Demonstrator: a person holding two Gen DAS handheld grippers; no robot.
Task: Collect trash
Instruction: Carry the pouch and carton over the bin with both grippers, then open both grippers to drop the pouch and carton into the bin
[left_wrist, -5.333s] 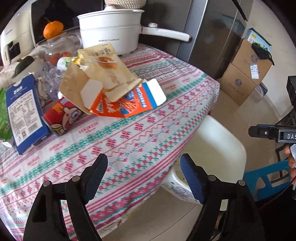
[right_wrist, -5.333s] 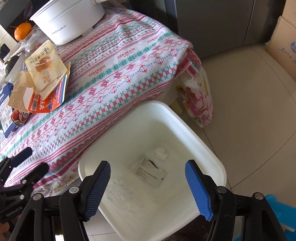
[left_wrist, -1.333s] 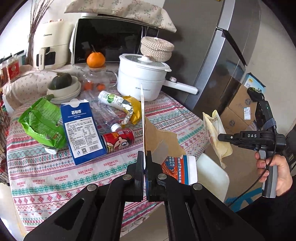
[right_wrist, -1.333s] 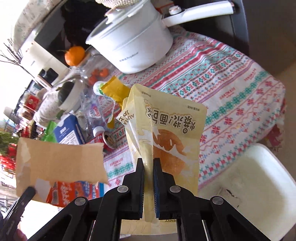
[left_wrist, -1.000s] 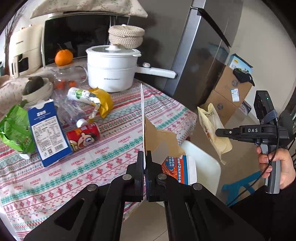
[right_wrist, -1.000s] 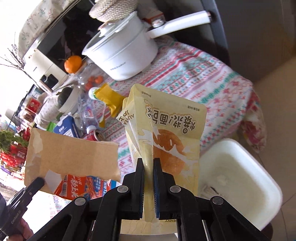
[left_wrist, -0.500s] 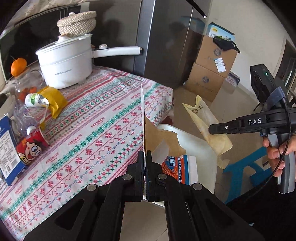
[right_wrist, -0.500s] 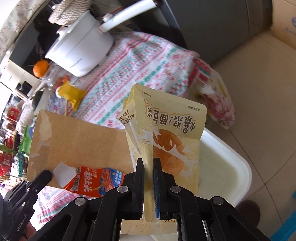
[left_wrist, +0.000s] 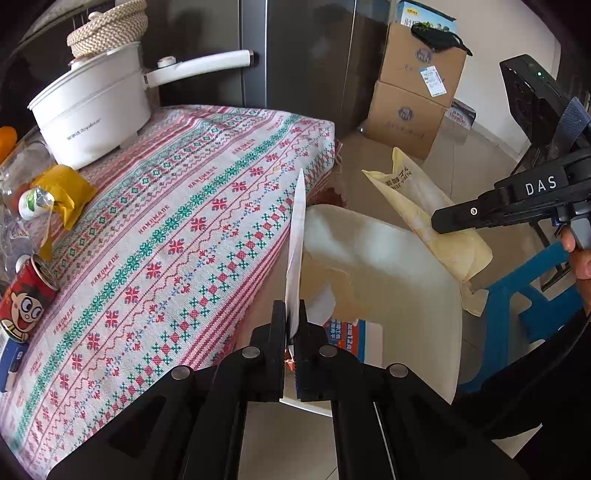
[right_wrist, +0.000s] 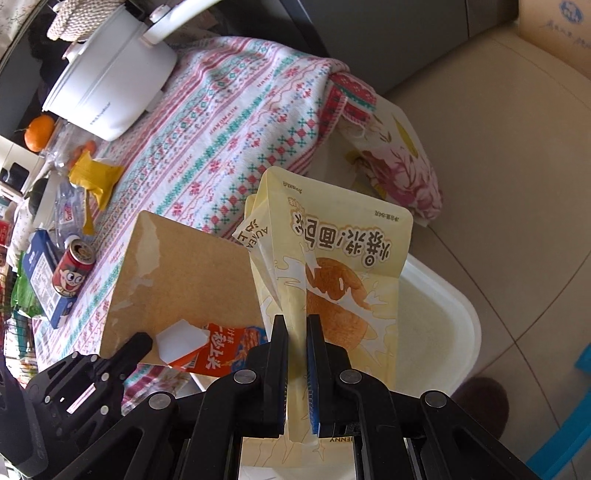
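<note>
Left gripper — jaws pressed together on the edge of a flattened cardboard carton, brown inside, orange print at its lower end, held above the near rim of the white bin; the jaws have just eased slightly apart, carton still between them. Right gripper — jaws pinched on a pale yellow snack pouch, upside down, hanging over the same bin, just beside the carton. A hand grips the right tool's handle at the frame's right edge. Bin: on the tiled floor, against the table's near corner, under the overhanging patterned tablecloth. On the table's left edge: red cartoon can, lying on its side; further back a yellow wrapper. Far corner: white pot with long handle. Beyond, on the floor: stacked cardboard boxes.
</note>
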